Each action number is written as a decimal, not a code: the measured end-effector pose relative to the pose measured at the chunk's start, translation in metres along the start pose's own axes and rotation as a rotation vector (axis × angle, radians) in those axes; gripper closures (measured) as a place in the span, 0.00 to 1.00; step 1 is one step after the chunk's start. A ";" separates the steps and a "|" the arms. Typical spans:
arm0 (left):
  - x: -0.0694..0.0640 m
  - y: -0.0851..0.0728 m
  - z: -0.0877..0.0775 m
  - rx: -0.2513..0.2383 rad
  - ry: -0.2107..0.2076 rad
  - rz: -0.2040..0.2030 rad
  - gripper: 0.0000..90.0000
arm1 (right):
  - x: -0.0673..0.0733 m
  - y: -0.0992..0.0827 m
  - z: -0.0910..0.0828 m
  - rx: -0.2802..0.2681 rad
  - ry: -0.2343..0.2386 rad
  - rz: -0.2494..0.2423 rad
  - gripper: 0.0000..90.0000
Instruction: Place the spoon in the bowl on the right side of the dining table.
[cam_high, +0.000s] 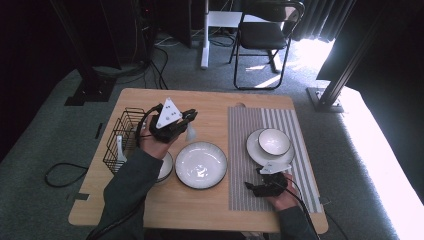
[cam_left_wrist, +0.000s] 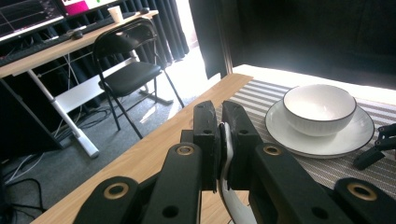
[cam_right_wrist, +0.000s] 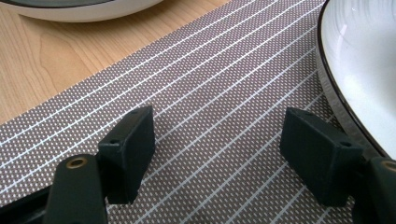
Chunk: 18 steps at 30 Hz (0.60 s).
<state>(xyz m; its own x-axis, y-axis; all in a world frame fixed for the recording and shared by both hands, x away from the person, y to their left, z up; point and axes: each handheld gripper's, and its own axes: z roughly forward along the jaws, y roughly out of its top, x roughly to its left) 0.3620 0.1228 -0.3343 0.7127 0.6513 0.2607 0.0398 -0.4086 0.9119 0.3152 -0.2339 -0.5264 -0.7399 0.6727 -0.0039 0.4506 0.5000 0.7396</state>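
Holding a white spoon (cam_left_wrist: 226, 186) clamped tight, left gripper (cam_high: 187, 120) hasn't reached the bowl (cam_high: 273, 141) yet, right gripper (cam_high: 260, 182) idling wide open, empty, beside it.

No text, label, brand, number or sign is showing clearly enough to read. In the left gripper view a monitor (cam_left_wrist: 28, 16) on the far desk is displaying fine lines and a pink patch, but whatever is written there is coming through too small and blurred to make out.
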 end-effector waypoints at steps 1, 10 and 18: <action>-0.001 0.000 0.002 0.002 -0.001 0.004 0.95 | 0.000 0.000 0.000 0.000 0.000 -0.001 0.29; -0.010 0.004 0.012 -0.001 -0.014 0.012 0.95 | 0.000 0.000 0.000 -0.001 -0.001 -0.001 0.29; -0.016 0.004 0.022 0.005 -0.024 0.026 0.95 | 0.000 0.000 0.000 -0.001 -0.001 -0.001 0.29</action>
<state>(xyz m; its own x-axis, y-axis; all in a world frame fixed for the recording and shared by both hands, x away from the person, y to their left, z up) 0.3661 0.0964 -0.3415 0.7299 0.6249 0.2770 0.0242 -0.4287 0.9031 0.3150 -0.2338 -0.5263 -0.7400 0.6725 -0.0052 0.4494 0.5002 0.7401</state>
